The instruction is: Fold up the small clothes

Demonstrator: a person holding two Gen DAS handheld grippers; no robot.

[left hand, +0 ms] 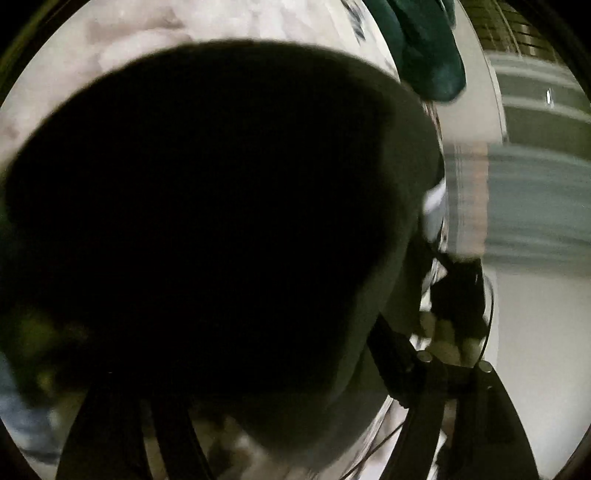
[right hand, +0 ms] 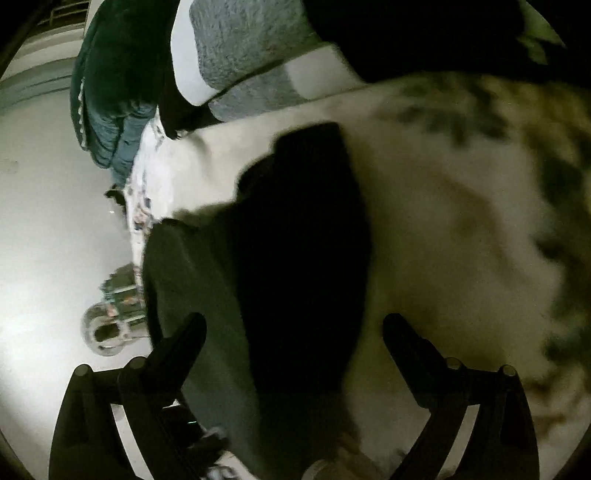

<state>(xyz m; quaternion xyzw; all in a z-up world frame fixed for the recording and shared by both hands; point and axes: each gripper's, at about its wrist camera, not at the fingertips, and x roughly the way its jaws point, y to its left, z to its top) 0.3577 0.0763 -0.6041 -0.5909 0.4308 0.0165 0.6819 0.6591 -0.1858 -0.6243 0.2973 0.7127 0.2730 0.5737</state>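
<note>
A black garment (left hand: 221,221) fills most of the left wrist view and hides the tips of my left gripper; only the finger bases (left hand: 480,406) show at the bottom. It lies on a pale patterned bedspread (left hand: 155,33). In the right wrist view my right gripper (right hand: 295,332) is open, its fingers (right hand: 184,343) spread on either side of the same black garment (right hand: 303,258), which lies in folds on the pale bedspread (right hand: 443,229). Both views are blurred.
A dark teal garment (right hand: 110,92) hangs over the bed edge, also in the left wrist view (left hand: 424,44). A grey fuzzy blanket (right hand: 243,55) lies beyond. White floor (right hand: 48,221) with a small metal object (right hand: 107,332) is at left.
</note>
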